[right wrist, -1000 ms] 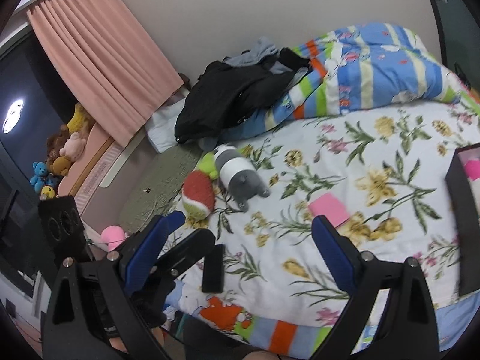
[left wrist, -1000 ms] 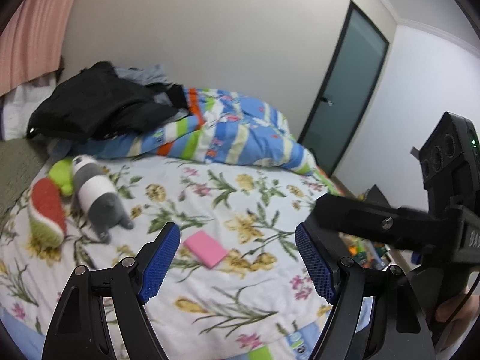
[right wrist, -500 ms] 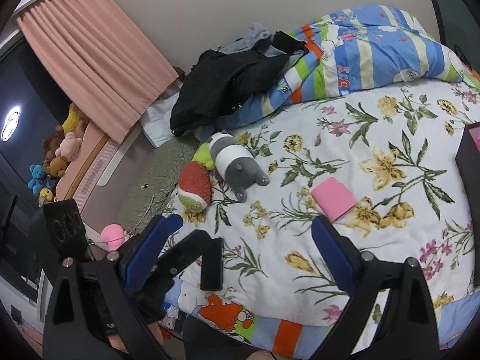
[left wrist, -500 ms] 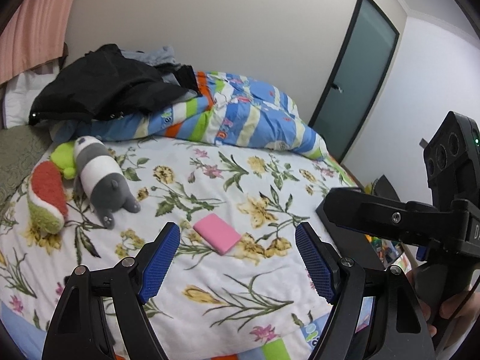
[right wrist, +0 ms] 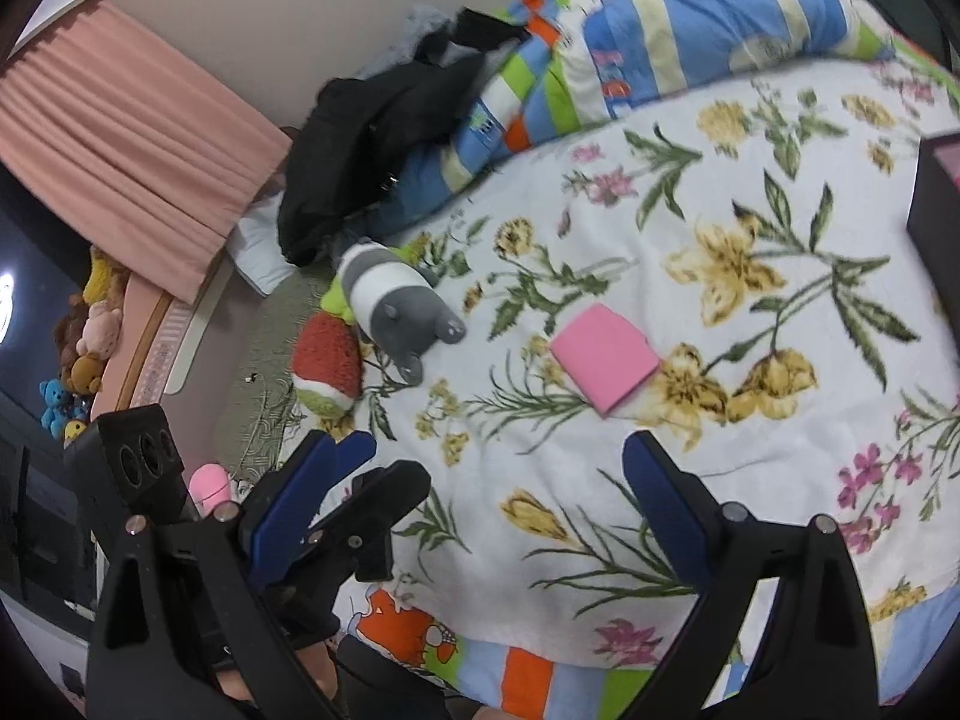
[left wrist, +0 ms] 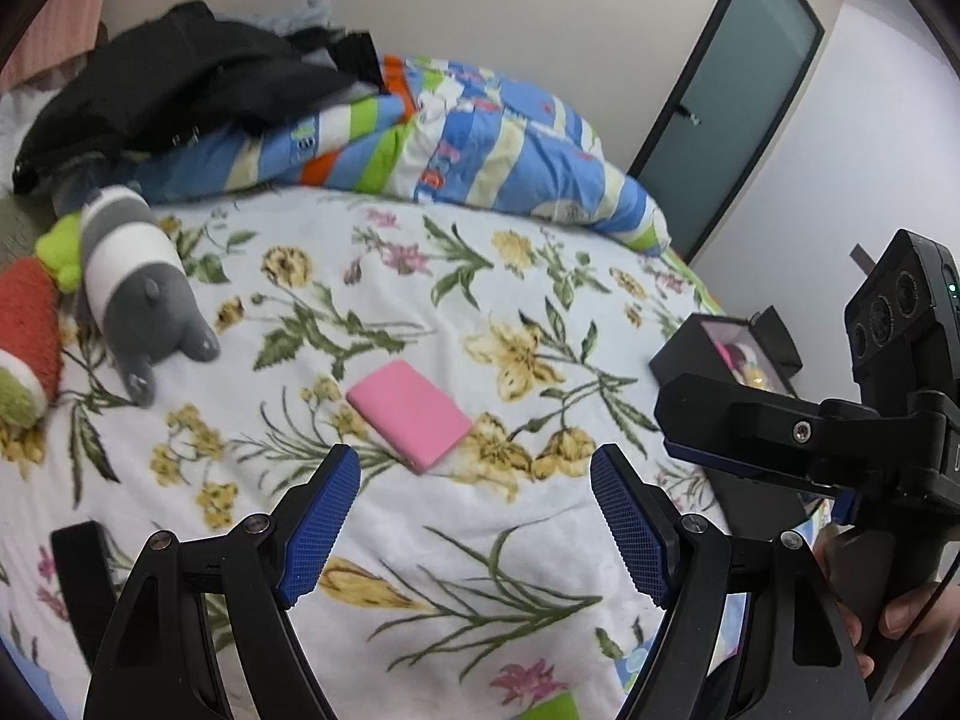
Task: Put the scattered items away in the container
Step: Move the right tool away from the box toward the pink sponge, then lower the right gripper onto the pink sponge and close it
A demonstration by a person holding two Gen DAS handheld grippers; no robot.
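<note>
Pink pad (left wrist: pixel 410 414) lies flat on the floral bedspread (left wrist: pixel 540 540), just beyond my left tongs (left wrist: pixel 474 525) and right tongs (right wrist: pixel 498 504), with the black container (left wrist: pixel 714 354) at the bed's edge, well to the pad's right. My worry: the thin pad could slide or sink into the soft cover, so a grab pinches fabric instead. Grey plush (left wrist: pixel 141 276) and red plush (left wrist: pixel 27 336) wait well to the pad's left. Both tongs stand wide apart, holding and touching nothing.
</note>
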